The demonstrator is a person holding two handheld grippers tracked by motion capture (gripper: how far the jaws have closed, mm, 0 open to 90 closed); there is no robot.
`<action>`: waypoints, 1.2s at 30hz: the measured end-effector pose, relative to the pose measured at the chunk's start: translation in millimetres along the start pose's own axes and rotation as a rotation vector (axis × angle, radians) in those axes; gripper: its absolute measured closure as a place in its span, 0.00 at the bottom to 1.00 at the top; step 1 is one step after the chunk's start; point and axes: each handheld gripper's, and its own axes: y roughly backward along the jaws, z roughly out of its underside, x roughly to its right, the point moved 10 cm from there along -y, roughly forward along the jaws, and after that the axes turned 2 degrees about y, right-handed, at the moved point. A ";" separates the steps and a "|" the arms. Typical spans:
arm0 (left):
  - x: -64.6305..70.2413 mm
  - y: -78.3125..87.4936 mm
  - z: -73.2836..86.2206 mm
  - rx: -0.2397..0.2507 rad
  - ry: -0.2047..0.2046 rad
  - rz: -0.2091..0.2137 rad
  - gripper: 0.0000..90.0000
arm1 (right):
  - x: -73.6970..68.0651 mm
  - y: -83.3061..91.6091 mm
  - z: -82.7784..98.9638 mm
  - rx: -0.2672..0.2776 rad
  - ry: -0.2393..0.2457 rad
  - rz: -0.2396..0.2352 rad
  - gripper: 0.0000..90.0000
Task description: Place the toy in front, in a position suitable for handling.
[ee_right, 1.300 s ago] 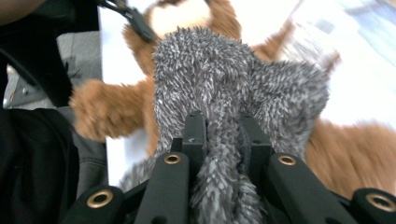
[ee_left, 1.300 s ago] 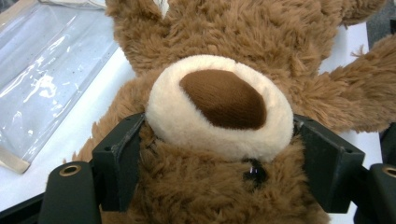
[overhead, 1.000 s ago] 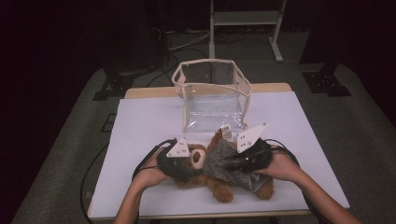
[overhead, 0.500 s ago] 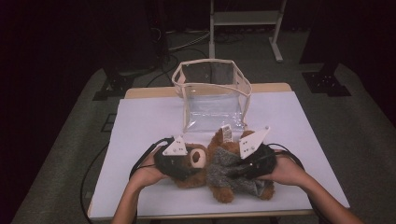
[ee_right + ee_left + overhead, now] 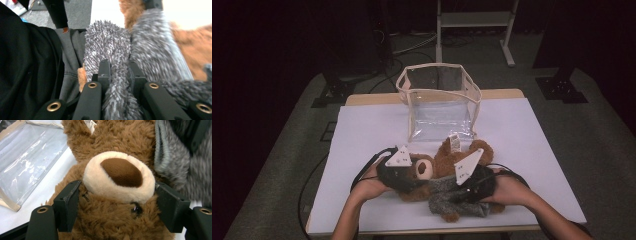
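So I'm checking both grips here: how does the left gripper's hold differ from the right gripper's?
The left gripper has its jaws set wide on either side of the teddy bear's head, at the muzzle; the right gripper has its jaws nearly together, pinching a fold of the grey fuzzy sweater. The left grips stuffed body, the right only fabric. Both hold the same toy, lying on the white table.

place: recording lab | cues: dark curtained surround, white table (image 5: 362,135), metal stand (image 5: 474,20), floor cables (image 5: 412,45)
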 end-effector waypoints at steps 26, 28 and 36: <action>9.0 -0.2 4.2 -0.024 -0.050 0.017 0.30 | 52.0 23.1 -35.4 0.054 -0.001 0.124 0.83; 9.3 -0.7 4.5 -0.024 -0.053 0.019 0.30 | 53.3 13.1 -29.4 0.032 -0.008 0.119 0.75; 11.9 -1.3 3.7 -0.026 -0.058 0.018 0.30 | 55.1 18.3 -36.1 0.079 -0.079 0.082 0.49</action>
